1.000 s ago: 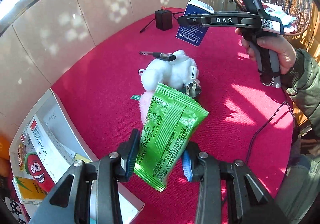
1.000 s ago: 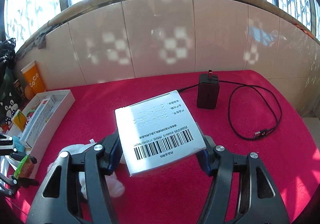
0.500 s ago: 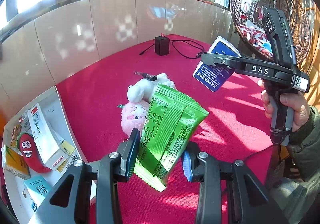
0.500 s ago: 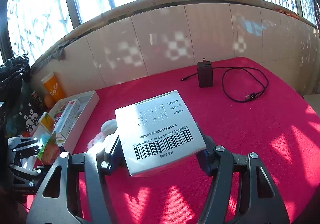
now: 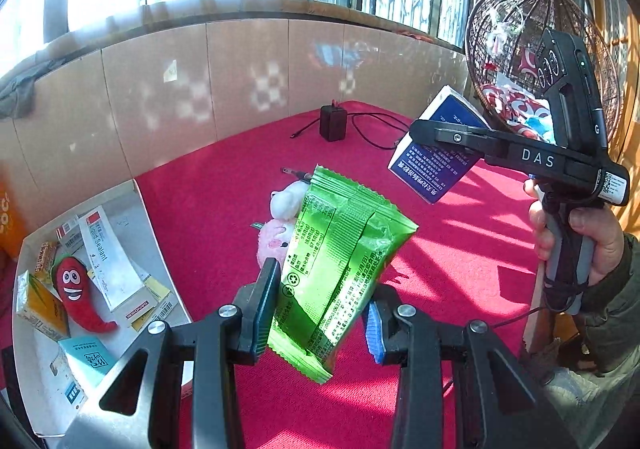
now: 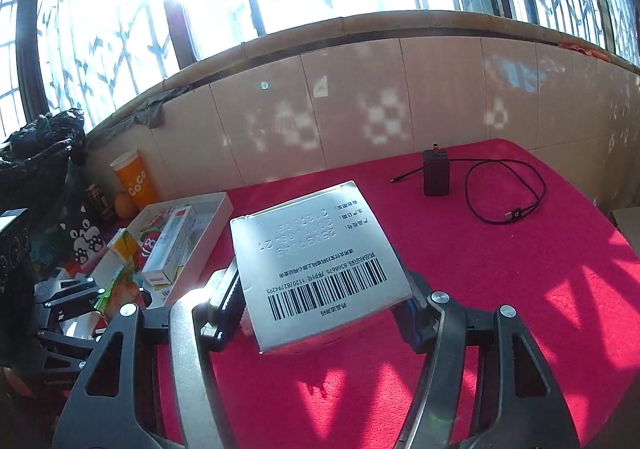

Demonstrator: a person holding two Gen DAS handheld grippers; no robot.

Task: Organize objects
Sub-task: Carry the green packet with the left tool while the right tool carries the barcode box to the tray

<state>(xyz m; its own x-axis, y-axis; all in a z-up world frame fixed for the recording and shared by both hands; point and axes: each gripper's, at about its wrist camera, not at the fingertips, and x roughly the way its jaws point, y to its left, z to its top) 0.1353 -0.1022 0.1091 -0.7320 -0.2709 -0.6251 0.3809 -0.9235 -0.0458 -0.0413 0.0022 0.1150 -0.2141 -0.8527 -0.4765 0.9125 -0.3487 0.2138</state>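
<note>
My left gripper (image 5: 320, 313) is shut on a green snack packet (image 5: 340, 261) and holds it well above the red table. My right gripper (image 6: 324, 301) is shut on a blue and white medicine box (image 6: 320, 265), also raised; the box shows in the left wrist view (image 5: 436, 165) at the right, held by the right gripper (image 5: 432, 137). A white tray (image 5: 160, 249) at the left holds a sealant box (image 5: 108, 253), a red chilli toy (image 5: 76, 293) and several small boxes. A pink and white plush toy (image 5: 280, 225) lies on the table behind the packet.
A black charger (image 6: 436, 177) with its coiled cable (image 6: 508, 193) lies at the back of the red table (image 6: 520, 289). A small pen-like tool (image 5: 294, 172) lies beyond the plush. An orange cup (image 6: 136, 181) stands by the tiled wall. A hanging wicker chair (image 5: 520, 61) is at the right.
Both grippers have risen and pulled back from the table with their objects still held. The tray and the wall have come further into view.
</note>
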